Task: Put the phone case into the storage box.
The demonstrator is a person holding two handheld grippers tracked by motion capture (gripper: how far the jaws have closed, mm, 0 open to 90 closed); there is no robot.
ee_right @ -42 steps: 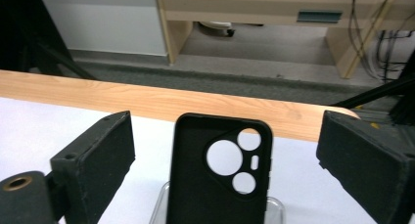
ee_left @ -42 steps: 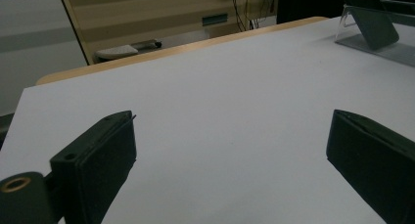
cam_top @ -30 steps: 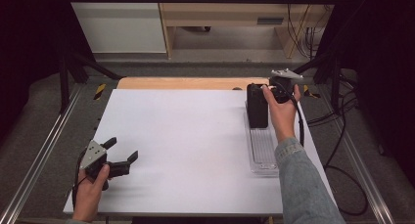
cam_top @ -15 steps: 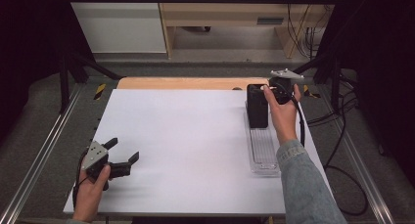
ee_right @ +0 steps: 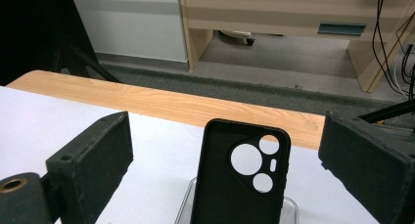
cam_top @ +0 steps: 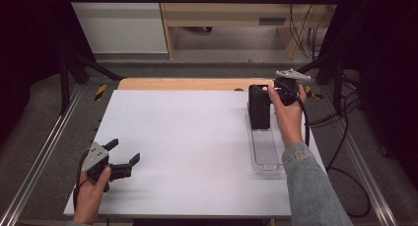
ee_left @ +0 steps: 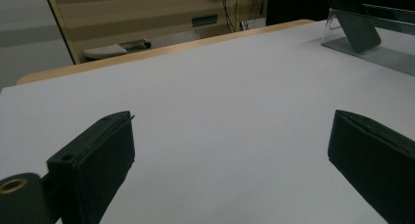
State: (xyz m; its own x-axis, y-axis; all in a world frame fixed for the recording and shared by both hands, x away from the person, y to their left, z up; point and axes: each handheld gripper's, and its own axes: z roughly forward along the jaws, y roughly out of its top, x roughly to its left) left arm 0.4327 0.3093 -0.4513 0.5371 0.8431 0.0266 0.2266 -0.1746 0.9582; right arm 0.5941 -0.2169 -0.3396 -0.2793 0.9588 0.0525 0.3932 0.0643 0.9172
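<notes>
Your left gripper (cam_top: 120, 162) rests at the near left of the white bench (cam_top: 187, 137), fingers spread wide and empty. Far right, the black phone case (ee_right: 238, 177) stands upright at the far end of the clear tray (cam_top: 266, 154). Your right gripper (cam_top: 276, 95) sits behind it, fingers released on either side, not touching. Judging by this, no grasp is made yet; lifting the case remains.
</notes>
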